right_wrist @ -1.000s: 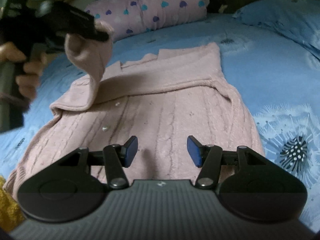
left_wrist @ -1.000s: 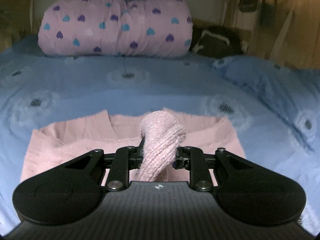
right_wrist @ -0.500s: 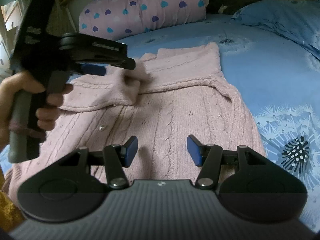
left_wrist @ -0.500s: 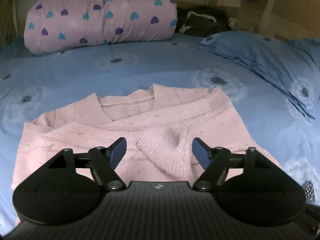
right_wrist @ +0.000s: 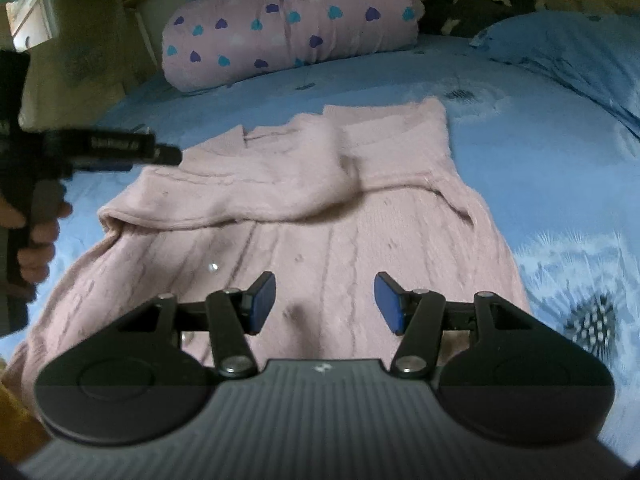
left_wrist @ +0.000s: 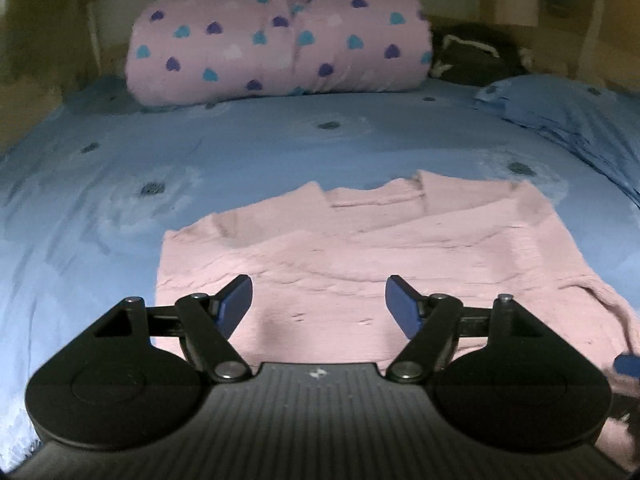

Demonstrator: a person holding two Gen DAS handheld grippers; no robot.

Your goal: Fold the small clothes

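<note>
The work surface was a bed covered with a blue sheet (left_wrist: 280, 152) printed with pale dandelion heads, and the cloth looked soft and a little wrinkled. At the head of the bed lay a fat rolled quilt (left_wrist: 280, 44), pink with small purple and turquoise hearts, and beside it a dark bundle (left_wrist: 476, 60) that was too blurred to name. A blue pillow (right_wrist: 568, 52) in the same print rested at the right side, and wooden panels stood behind it. The pink sweater (right_wrist: 312, 220) lay flat in the middle of the sheet, a thick cable knit with ribbed lines along the body, and one sleeve (right_wrist: 248, 196) was folded across the chest as a soft rounded band. The right gripper (right_wrist: 325, 300) hovered over the lower part of the sweater with its blue pads spread apart and nothing between them. The left gripper (left_wrist: 319, 304) was also spread wide and empty, near the left edge of the garment, held in a hand (right_wrist: 36, 236).
</note>
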